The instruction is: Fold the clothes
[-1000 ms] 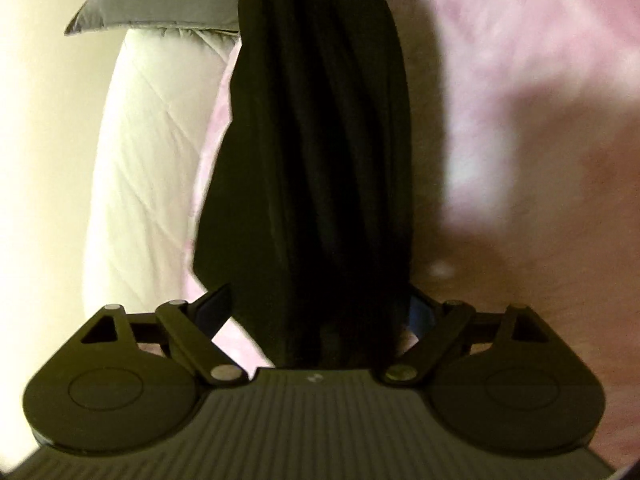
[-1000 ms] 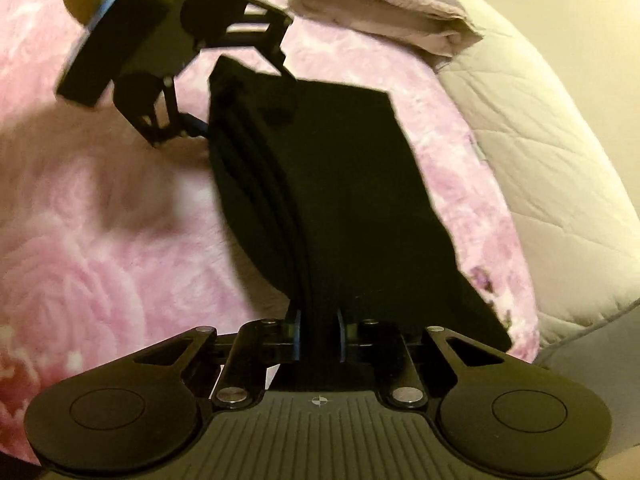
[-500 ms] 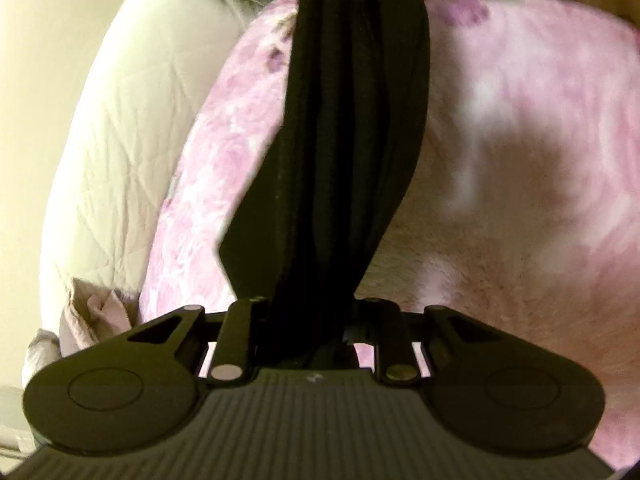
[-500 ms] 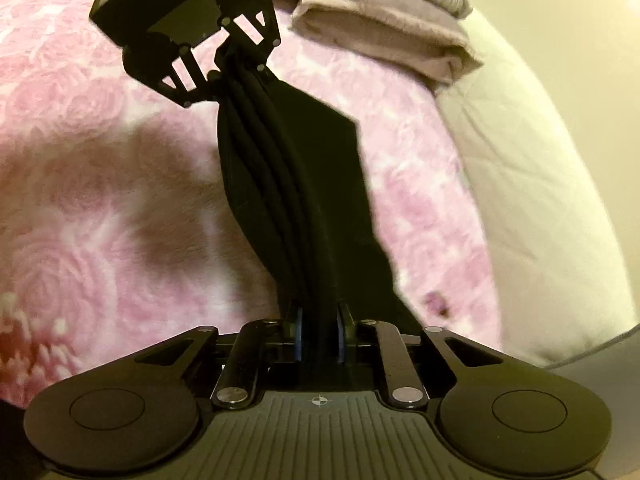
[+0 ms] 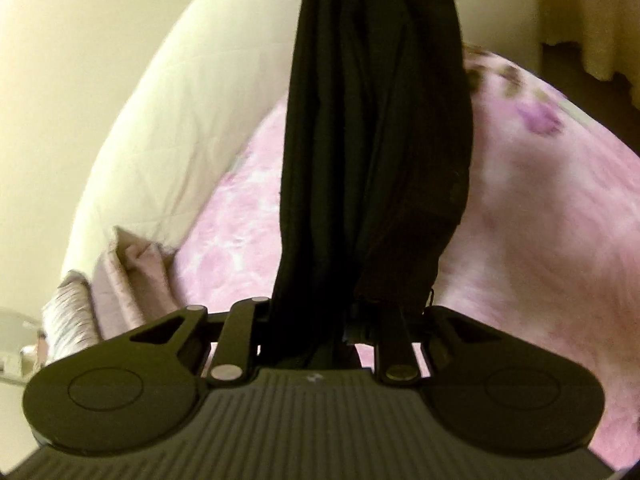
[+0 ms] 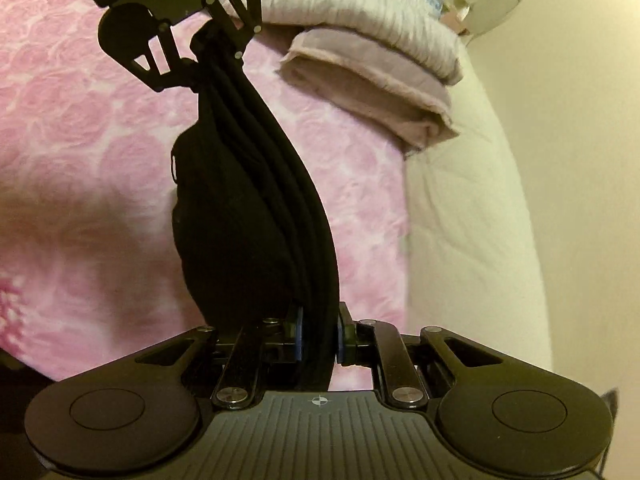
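A black garment (image 6: pixel 248 200) hangs bunched into a thick rope of folds, stretched between both grippers above the bed. In the right wrist view my right gripper (image 6: pixel 318 340) is shut on one end, with the blue pads pressing the folds. My left gripper (image 6: pixel 208 52) shows at the top of that view, clamped on the far end. In the left wrist view the garment (image 5: pixel 372 140) runs up from my left gripper (image 5: pixel 316 320), which is shut on it. The cloth covers the left gripper's fingertips.
A pink rose-patterned blanket (image 6: pixel 80 120) covers the bed below. A cream quilted mattress edge (image 6: pixel 460 220) runs along one side. A folded mauve cloth (image 6: pixel 368 84) and a white ribbed cloth (image 6: pixel 360 16) are stacked by the blanket's edge; the mauve cloth (image 5: pixel 128 272) also shows lower left.
My left gripper went from open around the garment to shut on it. Both grippers rose and rolled, lifting the garment off the blanket so that it hangs gathered between them.
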A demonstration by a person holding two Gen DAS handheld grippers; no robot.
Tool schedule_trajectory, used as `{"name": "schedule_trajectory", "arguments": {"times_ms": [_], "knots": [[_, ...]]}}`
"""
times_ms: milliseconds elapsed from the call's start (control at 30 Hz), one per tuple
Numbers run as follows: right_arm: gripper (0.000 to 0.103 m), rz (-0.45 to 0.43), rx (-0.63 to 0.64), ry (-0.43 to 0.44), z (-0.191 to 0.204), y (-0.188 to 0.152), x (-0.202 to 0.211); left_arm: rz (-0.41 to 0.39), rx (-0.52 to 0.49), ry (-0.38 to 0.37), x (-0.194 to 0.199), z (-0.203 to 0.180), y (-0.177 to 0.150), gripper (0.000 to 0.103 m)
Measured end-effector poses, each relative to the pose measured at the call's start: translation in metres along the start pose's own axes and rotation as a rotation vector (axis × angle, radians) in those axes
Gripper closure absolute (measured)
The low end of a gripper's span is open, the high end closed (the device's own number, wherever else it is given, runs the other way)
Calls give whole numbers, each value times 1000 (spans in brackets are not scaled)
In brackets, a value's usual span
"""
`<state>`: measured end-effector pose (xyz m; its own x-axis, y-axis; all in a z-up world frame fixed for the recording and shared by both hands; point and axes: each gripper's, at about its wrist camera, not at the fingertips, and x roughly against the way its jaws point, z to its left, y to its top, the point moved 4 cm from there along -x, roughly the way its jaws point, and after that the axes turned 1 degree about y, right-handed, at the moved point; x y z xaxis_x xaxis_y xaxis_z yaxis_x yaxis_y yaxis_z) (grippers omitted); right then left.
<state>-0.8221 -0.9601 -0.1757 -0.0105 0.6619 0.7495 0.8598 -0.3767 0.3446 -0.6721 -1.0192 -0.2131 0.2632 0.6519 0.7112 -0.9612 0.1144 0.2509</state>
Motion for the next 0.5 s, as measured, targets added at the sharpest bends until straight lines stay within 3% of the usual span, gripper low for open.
{"name": "schedule_trajectory", "arguments": {"times_ms": [267,333,433,500], "knots": [[90,-166,94,-115,-128,-26,-41,60,94,193,-43,84,71,84],[90,-204,90,-146,-146,-40,-58,70,116,229,-65,83,83,84],[90,-240,74,-169,-134,-74,-102,109,136,226,-119,53,89,83],[90,-229,78,-143,-104,-104,-144,144,136,207,-159,13,86,83]]}}
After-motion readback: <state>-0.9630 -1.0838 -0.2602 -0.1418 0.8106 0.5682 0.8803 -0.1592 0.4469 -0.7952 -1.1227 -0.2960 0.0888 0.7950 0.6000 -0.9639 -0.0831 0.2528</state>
